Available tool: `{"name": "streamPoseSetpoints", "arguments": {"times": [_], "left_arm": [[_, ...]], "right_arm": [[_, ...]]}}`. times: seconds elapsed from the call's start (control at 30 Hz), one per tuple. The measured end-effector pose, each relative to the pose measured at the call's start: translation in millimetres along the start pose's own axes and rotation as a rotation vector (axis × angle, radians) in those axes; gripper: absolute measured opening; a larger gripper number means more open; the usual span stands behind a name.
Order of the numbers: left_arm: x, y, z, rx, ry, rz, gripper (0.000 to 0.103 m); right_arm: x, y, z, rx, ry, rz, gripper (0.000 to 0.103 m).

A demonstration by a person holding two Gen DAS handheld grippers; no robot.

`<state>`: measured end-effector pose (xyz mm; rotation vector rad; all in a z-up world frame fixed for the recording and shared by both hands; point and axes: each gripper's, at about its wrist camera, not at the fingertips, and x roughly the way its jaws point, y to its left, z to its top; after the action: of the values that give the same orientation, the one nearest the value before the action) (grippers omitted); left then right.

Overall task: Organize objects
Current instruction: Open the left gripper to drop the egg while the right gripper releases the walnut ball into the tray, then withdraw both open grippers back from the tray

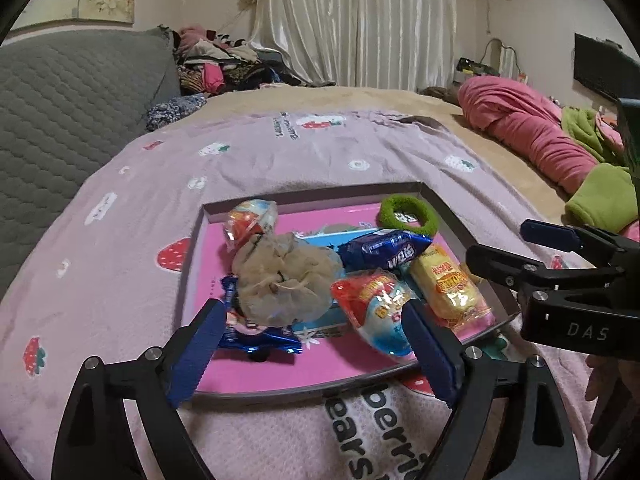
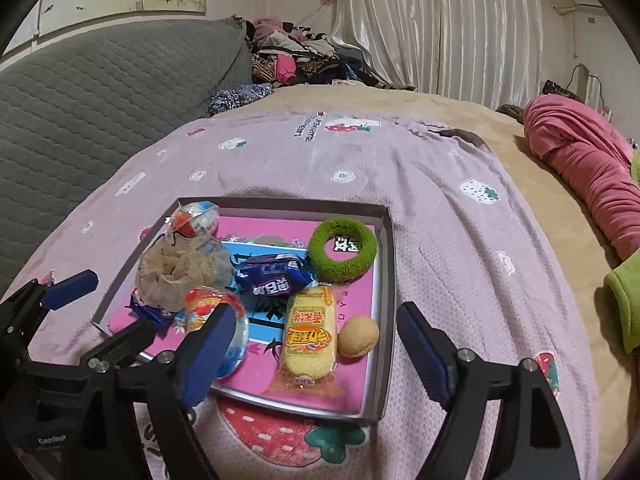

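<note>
Blue-padded and black-framed, the left gripper [image 1: 312,328] hangs nearest the lens with its jaws spread wide and nothing between the pads; under it lie a red, white and blue snack packet [image 1: 380,312] and a beige mesh pouch [image 1: 284,280], neither of them touched; the right gripper [image 2: 316,348] is likewise spread apart and empty, poised above a yellow cake packet [image 2: 308,340] and a small round tan ball [image 2: 358,336] just beside that packet.

All of these sit inside a shallow grey-walled tray [image 2: 382,292] with a pink printed floor, which rests on a pale pink blanket [image 2: 460,248] patterned with strawberries; the mesh pouch overlaps a blue foil wrapper [image 1: 256,340] at the tray's near left; a dark blue packet [image 2: 272,276] lies around the middle, touching the top of the yellow cake packet; further back a green fuzzy ring [image 2: 342,250] sits in the far right corner, against the wall; a second red and white packet [image 2: 196,218] lies in the far left corner, leaning on the rim.

Beyond the tray the blanket runs out over a tan bed cover [image 2: 420,108]; a grey quilted cushion [image 2: 100,92] rises on the left; a rolled pink cloth [image 2: 580,152] lies at the right; a heap of clothes [image 2: 300,60] sits before pale curtains [image 2: 432,24] at the far wall.
</note>
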<state>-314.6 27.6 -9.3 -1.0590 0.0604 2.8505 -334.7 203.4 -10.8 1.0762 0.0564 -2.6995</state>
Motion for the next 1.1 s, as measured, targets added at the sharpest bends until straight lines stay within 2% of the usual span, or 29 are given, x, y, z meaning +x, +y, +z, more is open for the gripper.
{"name": "streamPoseSetpoints", "arguments": {"times": [0.3,0.43,0.5,1.1], "left_arm": [[-36.6,16.6,10.4,-0.028,-0.042,0.014,0.091],[-56.3,22.2,16.2,-0.035,-0.072,0.029,0.103],[-64.3,24.1,18.5,-0.038,-0.080,0.028,0.103],[-155.7,44.9,33.6,-0.080,-0.180,0.076,0.103]], "right_arm": [[-32.3,11.4,10.3,-0.011,-0.035,-0.006,0.091],[-48.8,17.8,16.2,-0.021,-0.058,-0.007,0.098],[-56.8,20.9,18.7,-0.028,-0.069,-0.007,0.100],[-132.5,47.3,23.3,-0.063,-0.142,-0.018,0.102]]}}
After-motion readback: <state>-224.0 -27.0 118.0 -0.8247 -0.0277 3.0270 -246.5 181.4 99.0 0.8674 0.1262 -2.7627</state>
